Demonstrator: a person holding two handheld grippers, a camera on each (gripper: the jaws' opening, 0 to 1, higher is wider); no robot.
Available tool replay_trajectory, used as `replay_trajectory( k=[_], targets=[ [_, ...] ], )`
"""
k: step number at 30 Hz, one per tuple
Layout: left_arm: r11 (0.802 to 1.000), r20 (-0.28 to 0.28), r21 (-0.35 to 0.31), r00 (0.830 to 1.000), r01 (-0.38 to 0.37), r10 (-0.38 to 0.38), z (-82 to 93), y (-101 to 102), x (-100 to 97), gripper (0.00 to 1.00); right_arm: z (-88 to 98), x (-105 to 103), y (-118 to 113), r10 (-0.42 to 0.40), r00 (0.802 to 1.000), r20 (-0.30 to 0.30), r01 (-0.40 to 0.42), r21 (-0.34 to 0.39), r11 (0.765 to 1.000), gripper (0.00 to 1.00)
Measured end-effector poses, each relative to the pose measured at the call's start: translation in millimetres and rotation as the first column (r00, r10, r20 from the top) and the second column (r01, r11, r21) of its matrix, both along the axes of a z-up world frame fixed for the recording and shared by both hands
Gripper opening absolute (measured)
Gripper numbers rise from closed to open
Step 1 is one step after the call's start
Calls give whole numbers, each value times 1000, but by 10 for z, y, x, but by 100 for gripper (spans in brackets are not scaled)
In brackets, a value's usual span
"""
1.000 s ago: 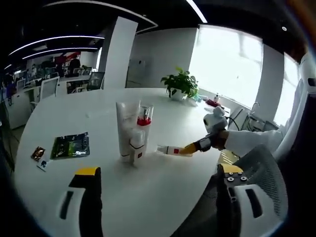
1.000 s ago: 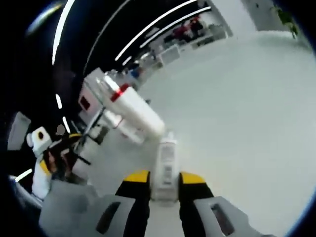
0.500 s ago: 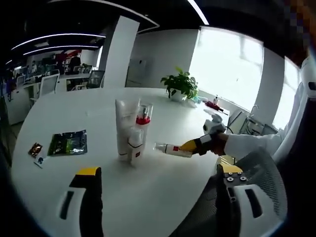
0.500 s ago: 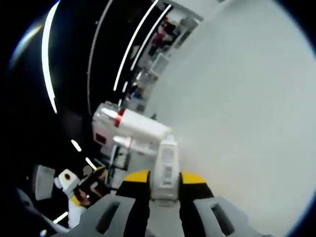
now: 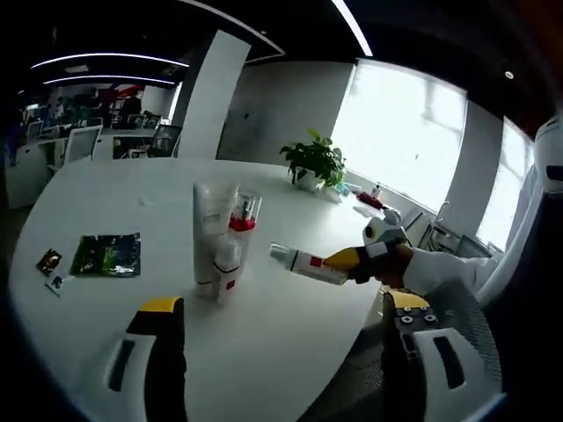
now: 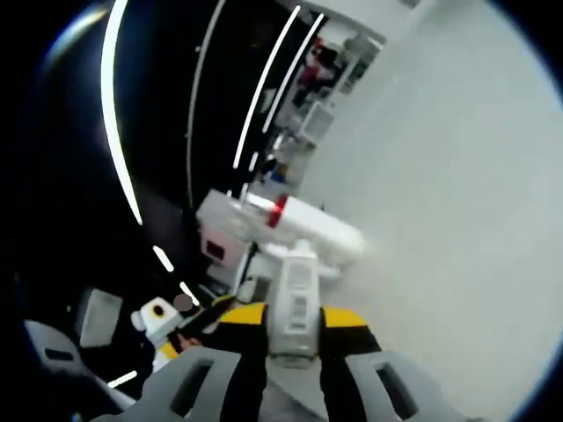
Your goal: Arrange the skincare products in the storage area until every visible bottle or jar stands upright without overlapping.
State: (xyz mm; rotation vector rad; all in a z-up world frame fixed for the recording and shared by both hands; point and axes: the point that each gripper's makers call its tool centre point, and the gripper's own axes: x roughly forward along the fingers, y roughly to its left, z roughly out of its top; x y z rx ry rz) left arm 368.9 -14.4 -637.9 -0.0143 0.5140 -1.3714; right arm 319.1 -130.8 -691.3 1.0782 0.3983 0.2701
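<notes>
Here, right claw (image 6: 290,327) clamped on slim white bottle (image 6: 295,294), left claw (image 5: 281,338) spread wide, glossy round white table (image 5: 290,334).

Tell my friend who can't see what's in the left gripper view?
The right tongs hold a white bottle level above a round white table. Three more bottles stand upright together; a plant sits behind.
</notes>
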Motion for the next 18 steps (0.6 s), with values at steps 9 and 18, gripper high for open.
replay_trajectory(
  k=[9, 18],
  targets=[
    [990, -115, -140, 993, -8, -8, 214, -116, -23, 83, 308, 3, 135, 25, 997, 73, -27, 25, 999, 14],
    [983, -139, -185, 990, 9, -36, 315, -244, 35, 76, 582, 53, 313, 74, 988, 138, -77, 12, 997, 14]
  ],
)
